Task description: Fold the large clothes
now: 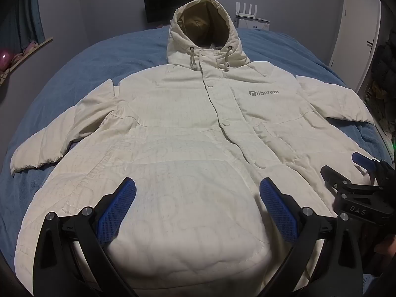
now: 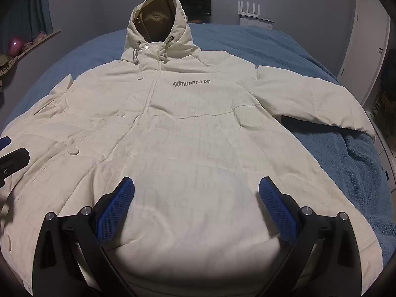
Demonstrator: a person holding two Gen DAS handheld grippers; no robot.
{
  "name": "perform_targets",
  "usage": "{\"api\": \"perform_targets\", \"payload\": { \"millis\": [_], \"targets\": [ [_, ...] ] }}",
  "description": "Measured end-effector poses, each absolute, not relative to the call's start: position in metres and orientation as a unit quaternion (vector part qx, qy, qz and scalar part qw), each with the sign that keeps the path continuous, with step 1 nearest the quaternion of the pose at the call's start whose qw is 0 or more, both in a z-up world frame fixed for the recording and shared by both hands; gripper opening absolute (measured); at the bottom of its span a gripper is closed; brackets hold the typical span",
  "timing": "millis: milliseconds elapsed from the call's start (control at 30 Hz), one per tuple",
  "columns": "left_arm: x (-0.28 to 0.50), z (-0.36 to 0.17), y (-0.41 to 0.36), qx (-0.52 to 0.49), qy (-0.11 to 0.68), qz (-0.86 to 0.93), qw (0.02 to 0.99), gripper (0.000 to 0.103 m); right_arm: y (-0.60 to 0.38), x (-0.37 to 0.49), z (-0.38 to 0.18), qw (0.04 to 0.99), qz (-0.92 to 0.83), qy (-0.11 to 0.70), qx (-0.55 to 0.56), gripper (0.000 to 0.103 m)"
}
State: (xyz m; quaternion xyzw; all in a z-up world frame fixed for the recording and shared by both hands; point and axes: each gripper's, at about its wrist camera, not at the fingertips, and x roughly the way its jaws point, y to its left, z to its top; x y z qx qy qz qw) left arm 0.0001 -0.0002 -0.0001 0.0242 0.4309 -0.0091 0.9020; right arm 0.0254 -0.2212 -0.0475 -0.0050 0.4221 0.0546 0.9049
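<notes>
Cream padded hooded jacket (image 1: 188,128) spread flat, front up, across the blue fleece bed cover (image 1: 104,57).
Left gripper (image 1: 197,206) and right gripper (image 2: 196,205) hover over its hem, fingers spread wide, pinching nothing.

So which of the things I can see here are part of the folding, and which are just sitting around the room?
Part of the job:
- cream hooded padded jacket, spread flat
- blue fleece blanket under it
- left gripper, open
- right gripper, open

Just lying about:
- black flat screen
- white router with four antennas
- pink round ornament
</notes>
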Motion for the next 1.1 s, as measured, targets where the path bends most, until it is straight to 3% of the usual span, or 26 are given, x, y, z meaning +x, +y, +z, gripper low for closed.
{"api": "perform_targets", "payload": {
  "millis": [1100],
  "targets": [
    [0.0000, 0.0000, 0.0000, 0.021, 0.431, -0.011, 0.902, 0.097, -0.2227, 0.0265, -0.0507, 0.903, 0.056, 0.426, -0.002, 0.097]
  ]
}}
